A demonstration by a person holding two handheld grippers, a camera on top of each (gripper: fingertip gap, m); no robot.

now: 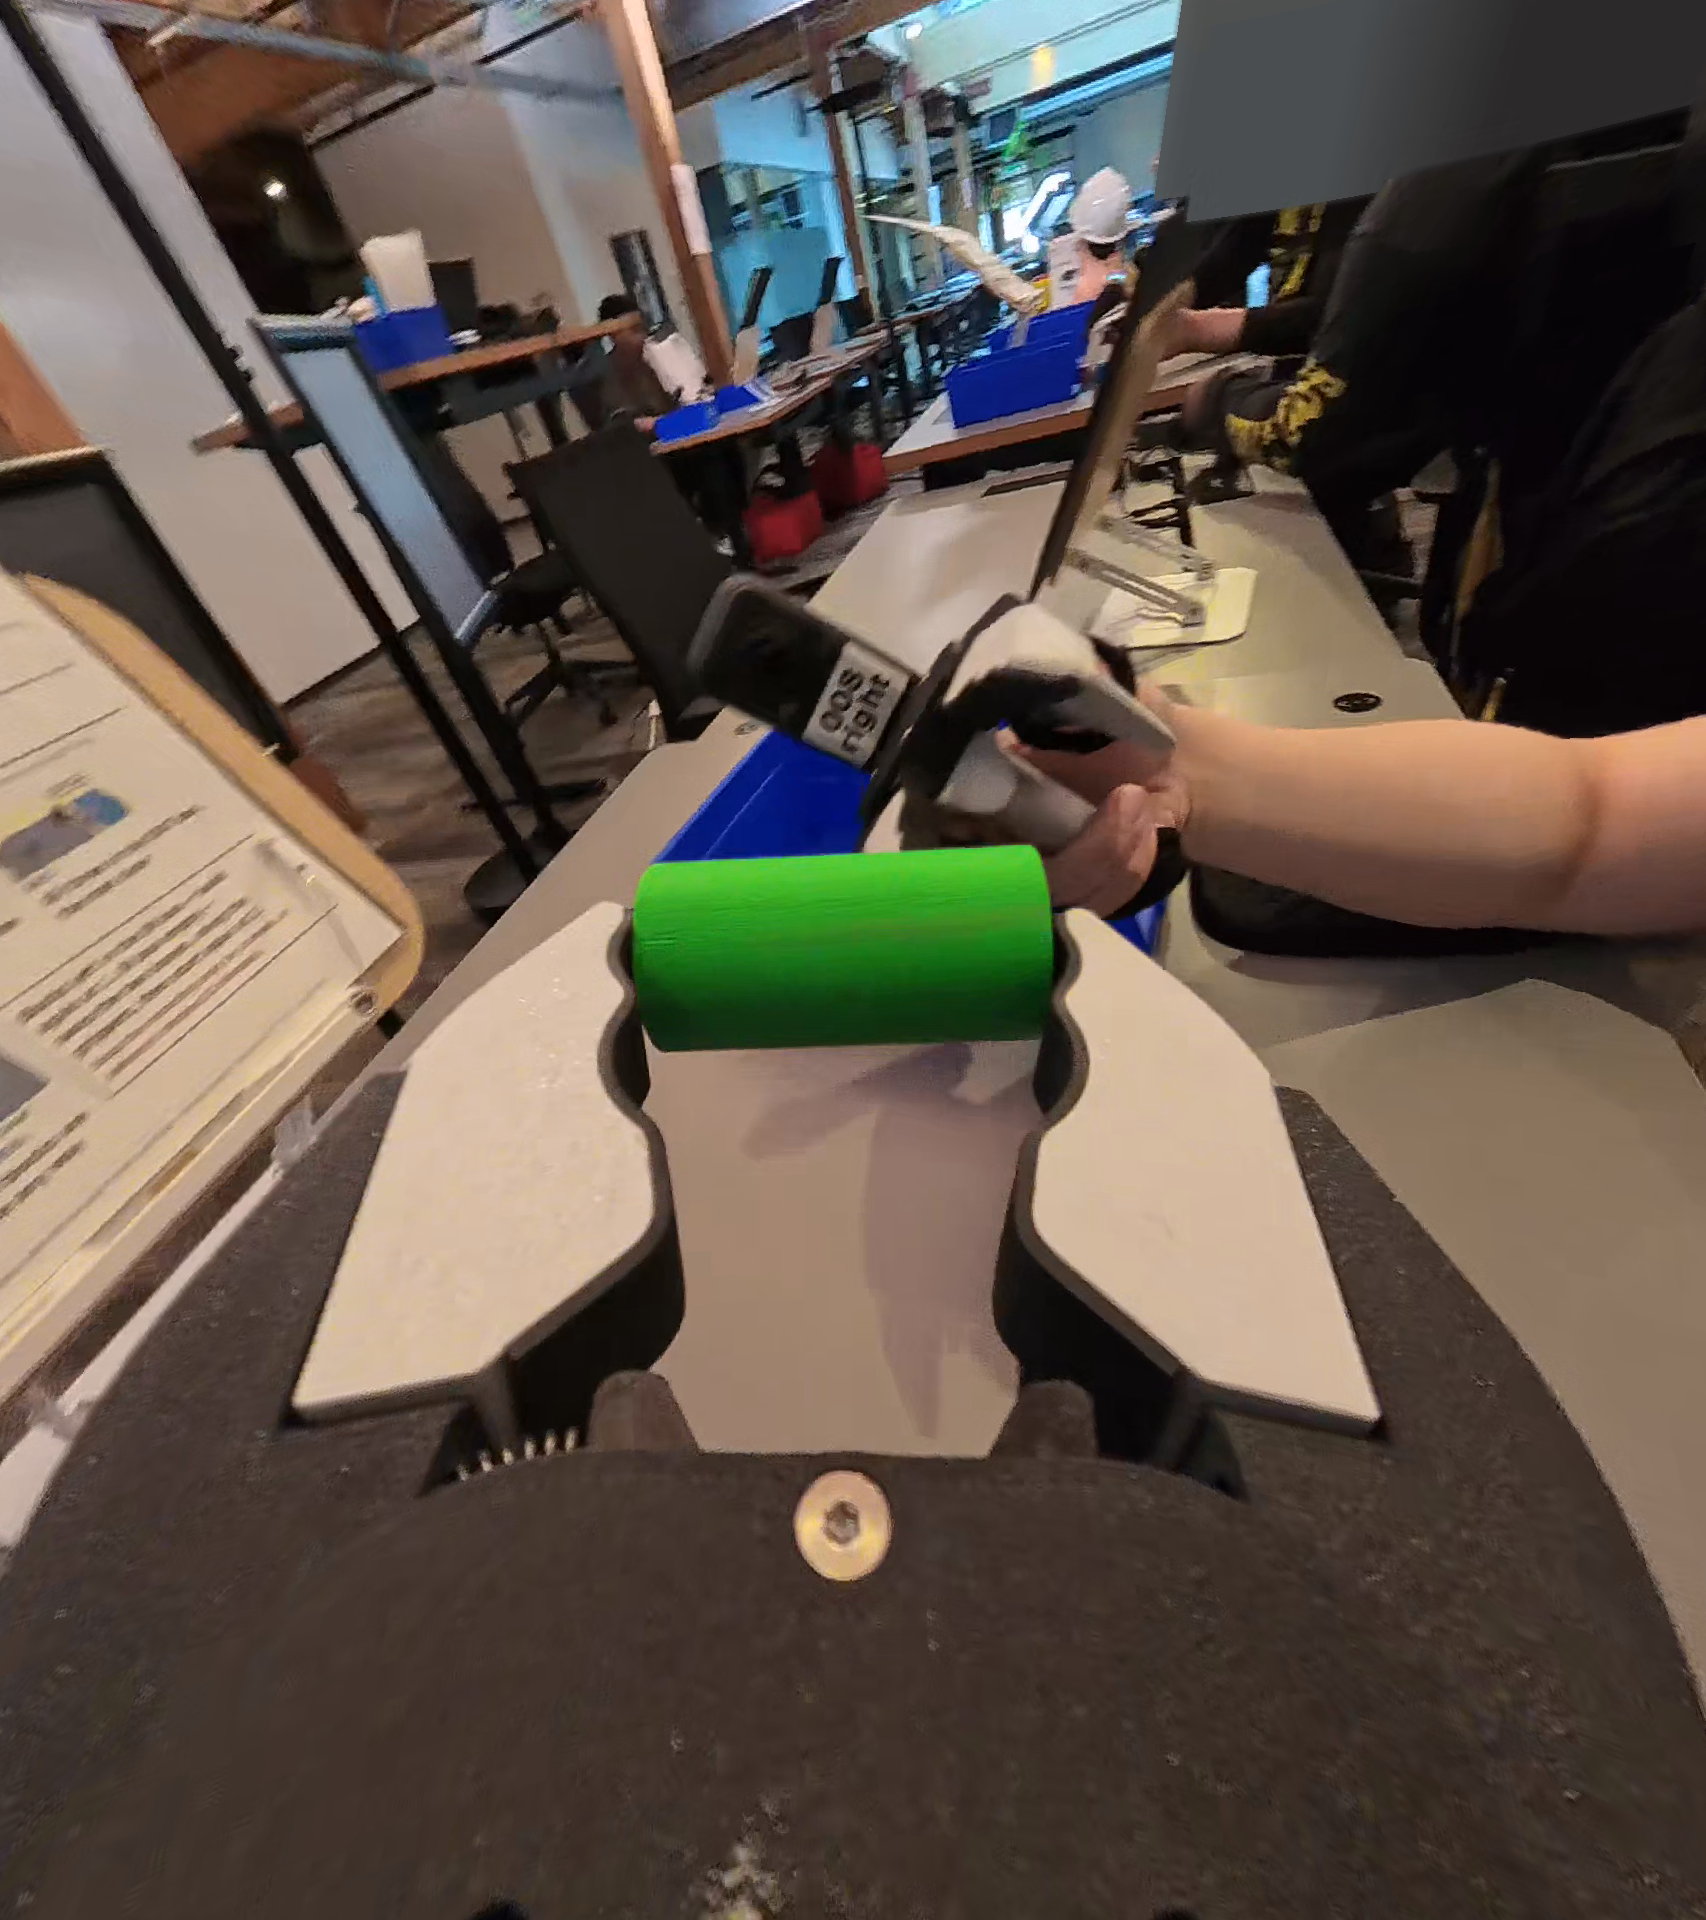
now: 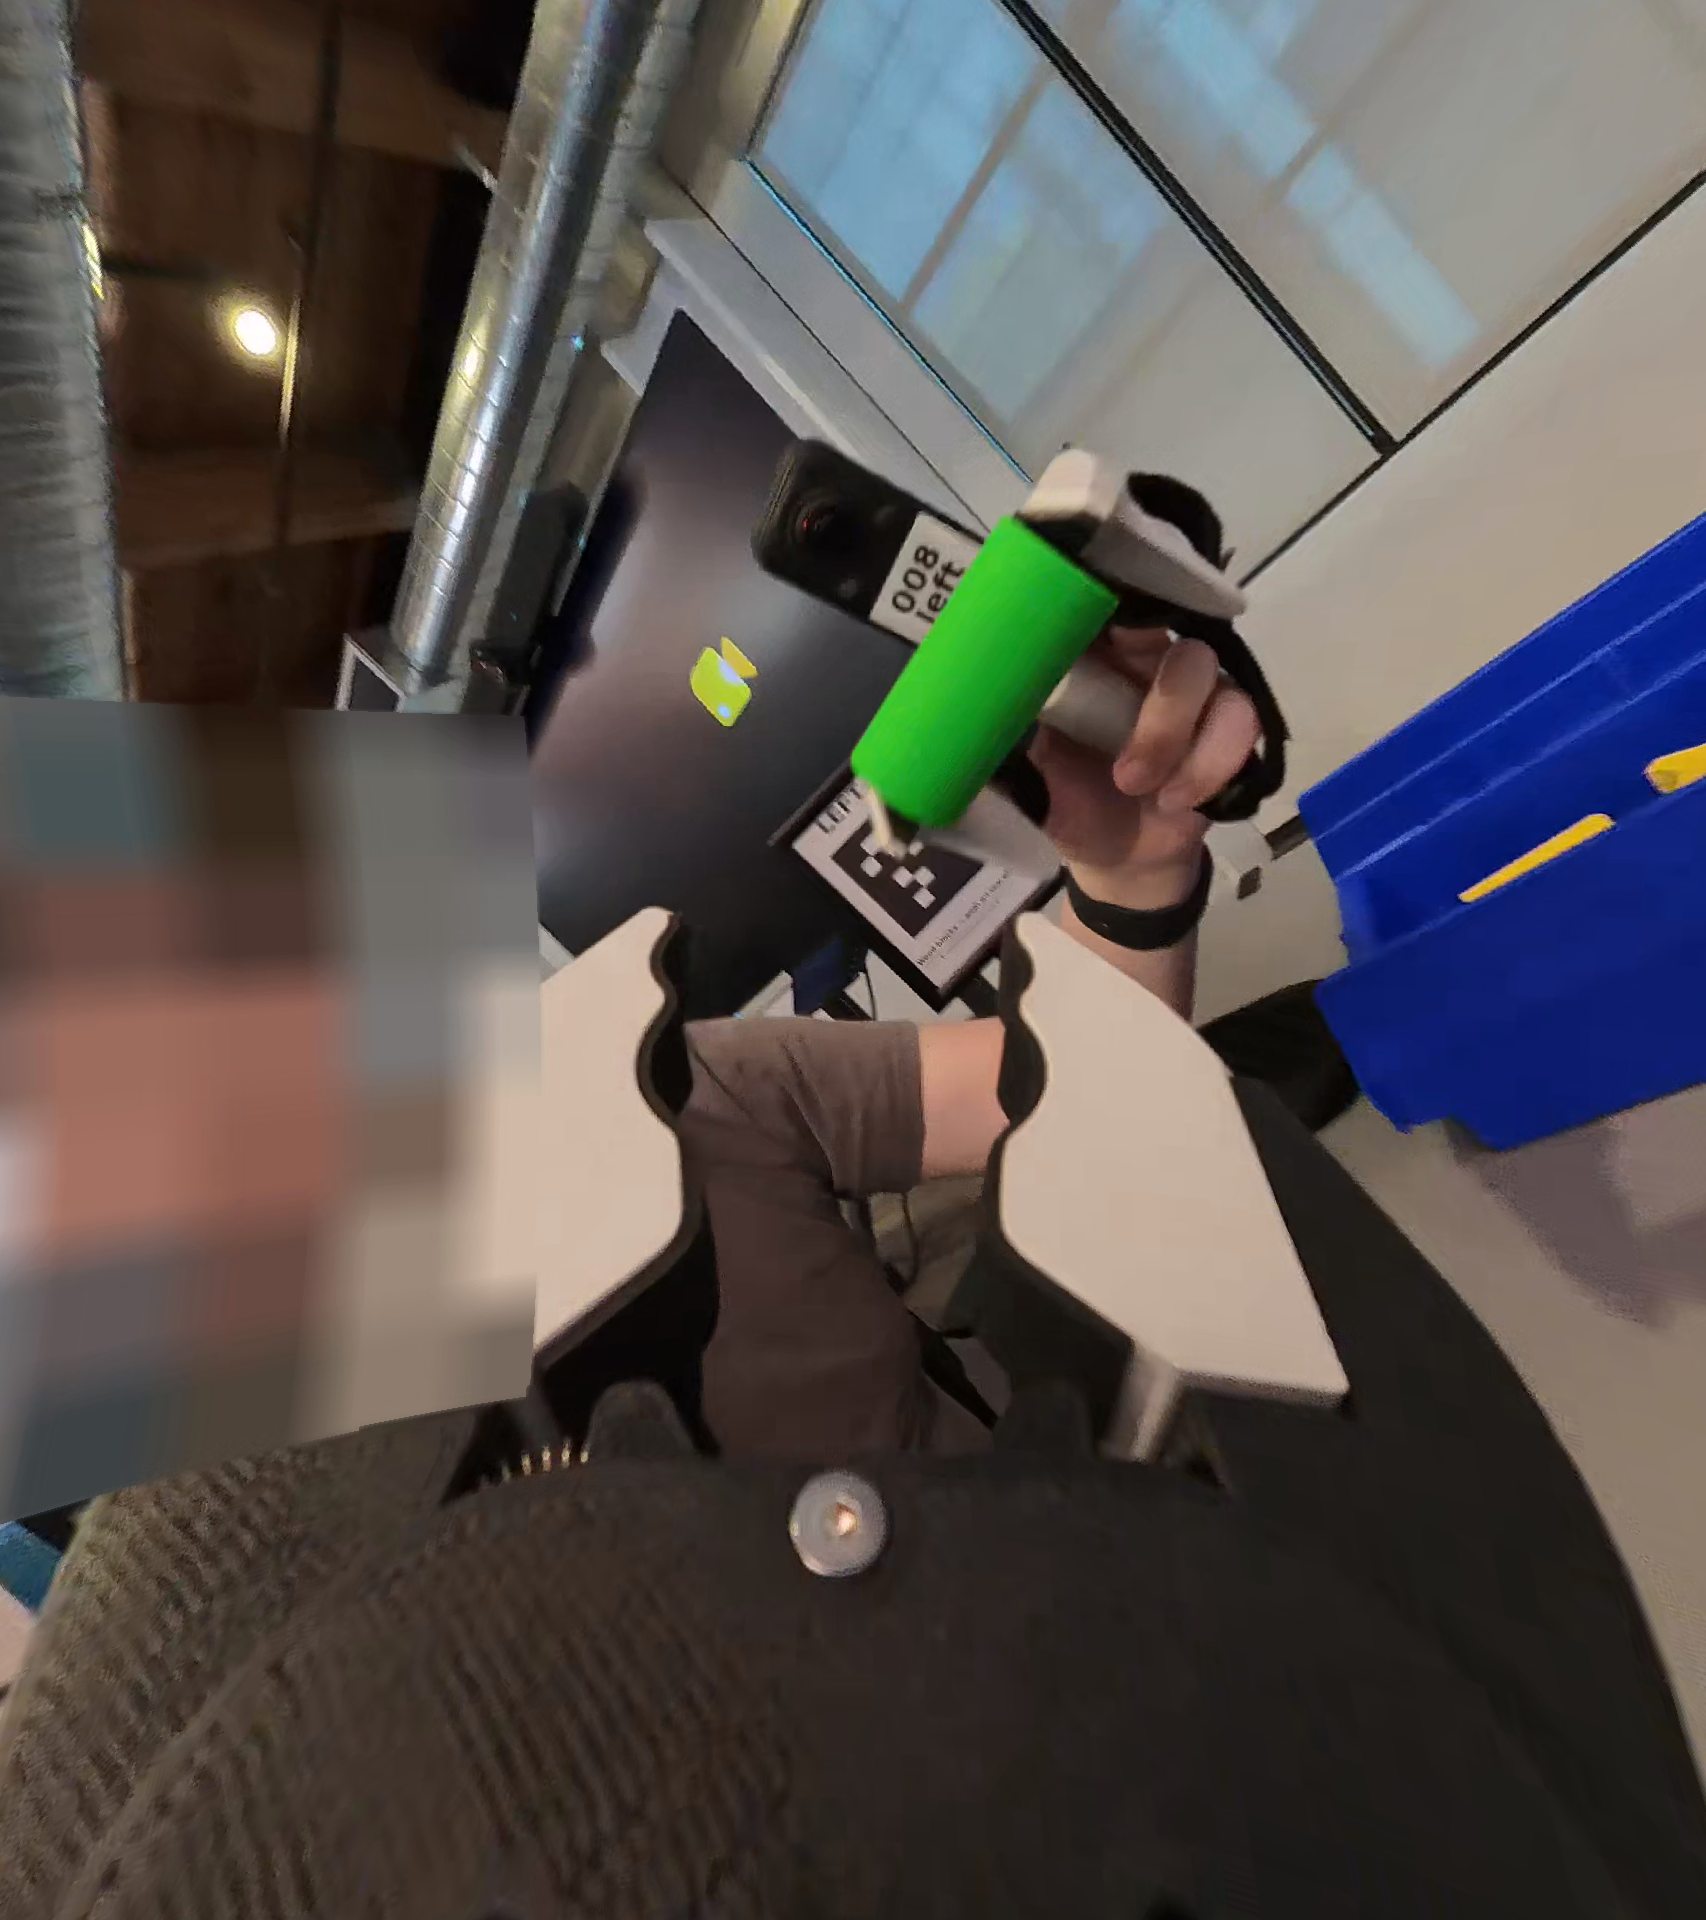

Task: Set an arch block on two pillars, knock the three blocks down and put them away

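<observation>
1. The left wrist view looks forward along its fingers point(image 1: 516, 1122), close above the desk point(image 1: 1451, 1122), toward the blue bin point(image 1: 776, 800).
2. The right wrist view is tilted, facing back toward the person.
3. Both views share the green cylinder point(image 1: 838, 951) point(image 2: 984, 675) and the bin point(image 2: 1555, 935).

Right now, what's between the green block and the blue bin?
In the left wrist view, the right tool and the hand holding it sit between the green block and the blue bin.

Grey table point(image 1: 1400, 1091) (blue bin point(image 1: 776, 800) on it).
</observation>
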